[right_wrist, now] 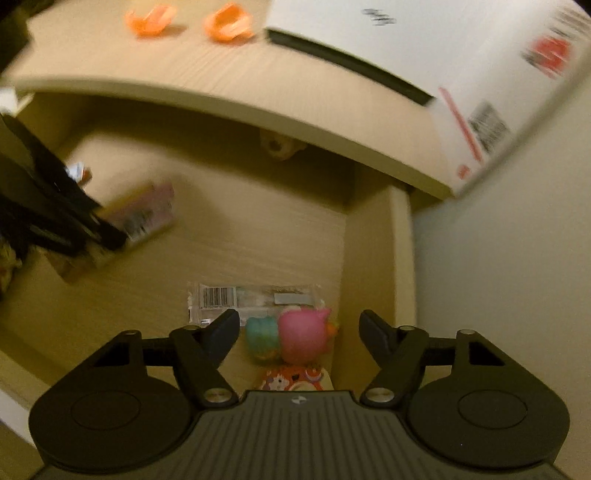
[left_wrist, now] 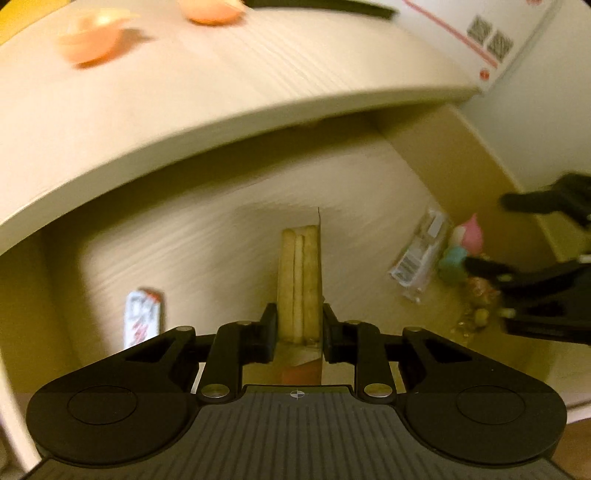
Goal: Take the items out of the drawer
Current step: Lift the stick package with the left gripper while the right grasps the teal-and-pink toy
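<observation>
The left gripper (left_wrist: 299, 332) is clamped on a narrow packet (left_wrist: 300, 280) in the middle of the frame, probably to lift it out of the drawer (left_wrist: 192, 236). The right gripper (right_wrist: 299, 332) has its fingers apart around a pink toy (right_wrist: 301, 336) at lower centre, not yet touching it, it seems.

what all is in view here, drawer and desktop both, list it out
snack pack: 1, tan sticks in clear wrap, drawer middle, clamped in left tongs
barcoded clear packet: 1, drawer floor, beyond the toys
squishy toys: 2, teal and pink, side by side, drawer's right corner
orange patterned item: 1, nearer than the toys, partly hidden
white-red packet: 1, drawer left
orange cups: 2, desktop
white box: 1, desktop right
left tongs: black, shut on pack
right tongs: black, open around toys
</observation>
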`<state>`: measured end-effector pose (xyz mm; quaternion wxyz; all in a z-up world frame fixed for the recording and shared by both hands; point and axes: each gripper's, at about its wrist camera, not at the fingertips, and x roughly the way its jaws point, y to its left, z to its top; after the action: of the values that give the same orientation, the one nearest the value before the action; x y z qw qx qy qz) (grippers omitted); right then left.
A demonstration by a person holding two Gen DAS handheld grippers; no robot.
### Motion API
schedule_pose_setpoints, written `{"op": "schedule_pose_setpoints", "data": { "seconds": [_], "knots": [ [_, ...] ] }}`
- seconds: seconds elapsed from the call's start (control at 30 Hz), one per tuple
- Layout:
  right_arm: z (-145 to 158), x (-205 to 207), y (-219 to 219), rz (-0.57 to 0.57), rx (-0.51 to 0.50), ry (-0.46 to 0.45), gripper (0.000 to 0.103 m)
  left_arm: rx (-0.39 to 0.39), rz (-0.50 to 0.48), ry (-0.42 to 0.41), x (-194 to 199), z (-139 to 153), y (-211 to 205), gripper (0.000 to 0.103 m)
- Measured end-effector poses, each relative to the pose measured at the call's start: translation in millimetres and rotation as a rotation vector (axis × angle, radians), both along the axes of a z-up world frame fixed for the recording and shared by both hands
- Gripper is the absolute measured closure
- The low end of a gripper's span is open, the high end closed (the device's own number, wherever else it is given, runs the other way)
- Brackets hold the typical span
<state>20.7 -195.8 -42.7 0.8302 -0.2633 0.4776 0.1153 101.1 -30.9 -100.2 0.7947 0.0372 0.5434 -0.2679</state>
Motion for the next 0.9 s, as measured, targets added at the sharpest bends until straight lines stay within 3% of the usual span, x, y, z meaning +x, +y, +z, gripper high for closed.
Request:
{"op": "schedule_pose_setpoints", "data": {
  "seconds": [0.3,0.47,0.53,0.6,0.67,0.8,0.9],
  "knots": [
    [-42.9,24.8,20.5,0.104,-0.184,0.171,0.032,-0.058,0.074,-0.029,-18.8,26.9,30.9,0.077],
    [-34.6,23.7,20.8,0.100,-0.160,0.166,0.042,-0.073,0.096,-0.035,-33.4,39.2,47.4,0.077],
    [-17.0,17.6,24.2,0.107,-0.133,0.124,0.043,-0.095,0.111,-0.053,-35.8,52.7,57.3,0.077],
    [16.7,13.8,28.5,0.113,-0.044,0.056,0.045,-0.155,0.139,-0.099,-31.9,78.2,72.8,0.077],
    [52.4,17.4,33.8,0.116,0.050,-0.021,0.050,-0.192,0.176,-0.193,-17.4,107.5,85.9,0.077],
    [109.8,44.7,54.6,0.133,0.162,-0.215,0.051,-0.183,0.242,-0.381,27.9,147.4,103.7,0.077],
    [128.2,72.0,74.3,0.157,0.217,-0.292,0.051,-0.177,0.314,-0.431,71.0,157.0,113.1,0.077]
  ]
}}
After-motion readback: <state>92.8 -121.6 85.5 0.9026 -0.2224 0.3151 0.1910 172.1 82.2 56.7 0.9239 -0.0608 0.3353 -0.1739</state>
